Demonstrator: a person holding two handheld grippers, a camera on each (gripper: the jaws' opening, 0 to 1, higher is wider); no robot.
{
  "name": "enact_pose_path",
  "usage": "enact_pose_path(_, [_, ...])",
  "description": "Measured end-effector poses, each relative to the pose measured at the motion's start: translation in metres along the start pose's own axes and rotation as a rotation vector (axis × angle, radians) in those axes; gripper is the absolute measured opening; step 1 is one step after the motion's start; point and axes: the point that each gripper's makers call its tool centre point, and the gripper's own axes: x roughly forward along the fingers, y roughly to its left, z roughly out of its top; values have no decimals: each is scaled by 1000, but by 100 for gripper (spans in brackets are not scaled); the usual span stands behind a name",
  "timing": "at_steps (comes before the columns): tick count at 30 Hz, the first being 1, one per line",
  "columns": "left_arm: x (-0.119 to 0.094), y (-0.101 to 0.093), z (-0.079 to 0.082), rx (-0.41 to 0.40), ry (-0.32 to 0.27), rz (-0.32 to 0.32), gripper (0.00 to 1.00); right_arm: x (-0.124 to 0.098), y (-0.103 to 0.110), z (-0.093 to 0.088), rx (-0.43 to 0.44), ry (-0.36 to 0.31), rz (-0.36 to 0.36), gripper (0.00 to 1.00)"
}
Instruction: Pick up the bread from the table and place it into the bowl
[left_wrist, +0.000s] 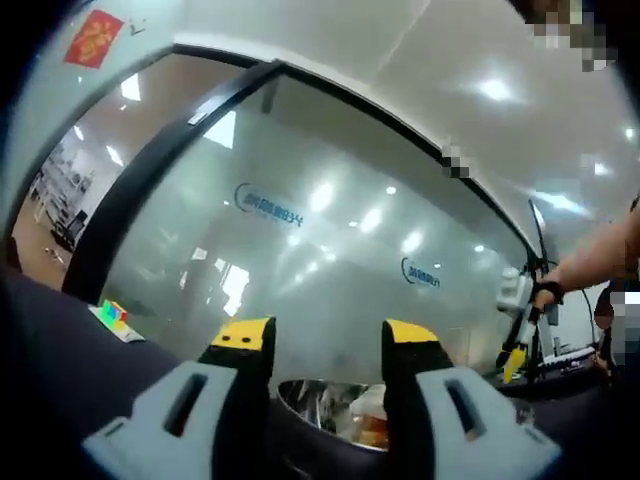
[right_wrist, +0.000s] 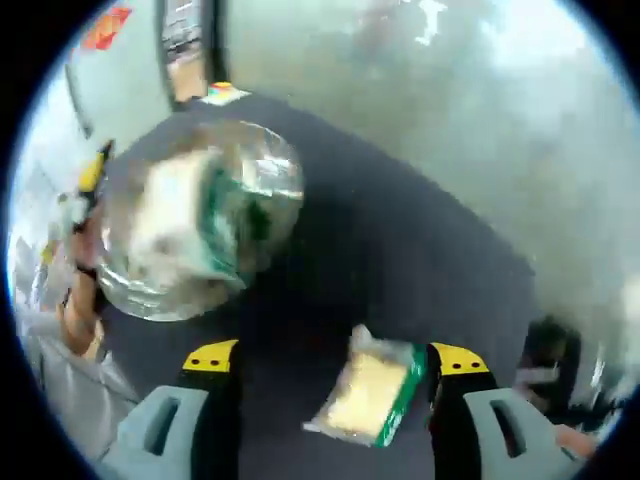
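right gripper gapes above a bagged bread; left gripper gapes near the bowl, bread inside it.

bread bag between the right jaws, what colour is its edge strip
Green, on the bread bag; clearest in the right gripper view.

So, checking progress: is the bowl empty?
No: in the right gripper view the bowl already holds a wrapped bread.
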Motion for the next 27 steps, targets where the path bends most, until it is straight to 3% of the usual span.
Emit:
enact_pose_path(1, [0,-1,0,5,2,-4,36,18,-14,-24,26,73,-29,75])
enact_pose_path(3, [0,0,0,10,4,-5,36,32,-23,-38,29,105,-42,79])
enact_pose_path(4, [0,4,0,5,3,4,36,42,-27,-45,75,117,-44,85])
enact_pose_path(6, [-1,11,3,-13,-7,25,36,54,-21,-48,98,114,21,89])
enact_pose_path(9, [-3,15,9,-40,-31,35,36,62,-26,-48,102,136,-2,89])
enact_pose_path(12, [-2,16,9,-53,-34,35,36,68,-21,-45,194,131,36,78])
enact_pose_path(14, [-2,16,8,-59,-28,35,36,73,-24,-48,187,152,18,70])
enact_pose_path(15, [-2,16,7,-61,-27,35,36,73,-30,-50,189,169,-16,61])
enact_pose_path(20, [-2,15,7,-65,-28,33,36,80,-17,-52,210,191,24,54])
enact_pose_path(27, [-2,19,8,-78,-35,42,36,77,-17,-54,202,211,0,49])
